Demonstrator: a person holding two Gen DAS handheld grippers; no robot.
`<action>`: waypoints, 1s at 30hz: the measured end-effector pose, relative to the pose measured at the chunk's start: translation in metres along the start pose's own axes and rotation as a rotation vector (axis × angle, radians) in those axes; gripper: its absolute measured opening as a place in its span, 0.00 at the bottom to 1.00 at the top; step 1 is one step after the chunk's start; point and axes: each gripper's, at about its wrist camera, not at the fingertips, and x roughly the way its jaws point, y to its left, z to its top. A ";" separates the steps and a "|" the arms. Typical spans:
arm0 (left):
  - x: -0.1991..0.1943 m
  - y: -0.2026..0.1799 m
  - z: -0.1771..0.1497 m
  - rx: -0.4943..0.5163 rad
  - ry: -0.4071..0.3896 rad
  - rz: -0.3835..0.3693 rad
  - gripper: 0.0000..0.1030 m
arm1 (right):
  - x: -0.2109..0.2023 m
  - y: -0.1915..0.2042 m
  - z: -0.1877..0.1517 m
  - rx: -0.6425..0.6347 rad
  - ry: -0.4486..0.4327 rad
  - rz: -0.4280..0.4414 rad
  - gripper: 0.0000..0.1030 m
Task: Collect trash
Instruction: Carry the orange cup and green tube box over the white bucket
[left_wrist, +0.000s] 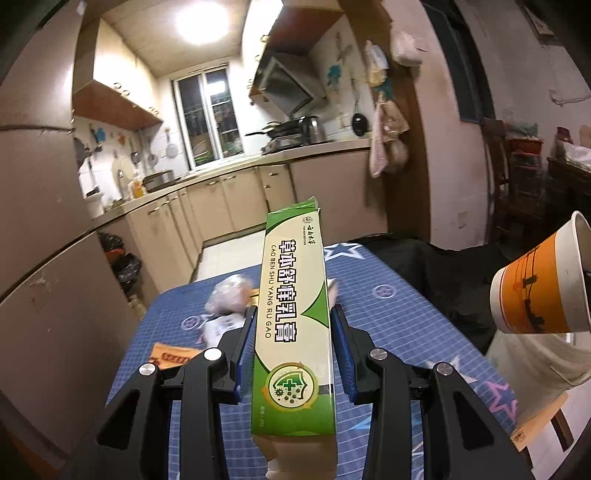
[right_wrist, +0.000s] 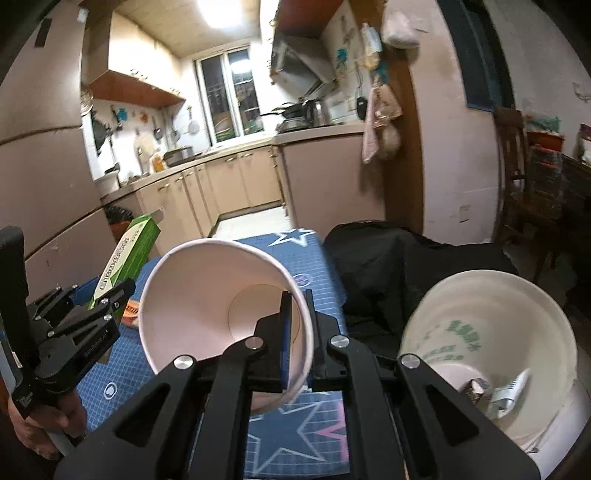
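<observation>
Right wrist view, white bucket (right_wrist: 491, 332) beside table (right_wrist: 288, 443), black cloth (right_wrist: 388, 266) behind

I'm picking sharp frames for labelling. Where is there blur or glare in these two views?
Left wrist view: the ceiling light blows out to white, the crumpled wrapper is smeared, but the green box reads sharp. Right wrist view: the white bucket has blurred print, the paper cup is crisp, and straight edges bow from the fisheye.

Bucket (right_wrist: 491, 332) right of table (right_wrist: 317, 258), trash (right_wrist: 506, 395) inside
</observation>
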 end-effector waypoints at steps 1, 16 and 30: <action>0.000 -0.006 0.002 0.008 -0.004 -0.009 0.39 | -0.003 -0.006 0.000 0.006 -0.005 -0.008 0.05; 0.000 -0.090 0.023 0.118 -0.040 -0.197 0.39 | -0.038 -0.077 -0.001 0.117 -0.055 -0.160 0.05; 0.001 -0.178 0.028 0.184 -0.012 -0.490 0.38 | -0.078 -0.143 -0.007 0.224 -0.125 -0.291 0.05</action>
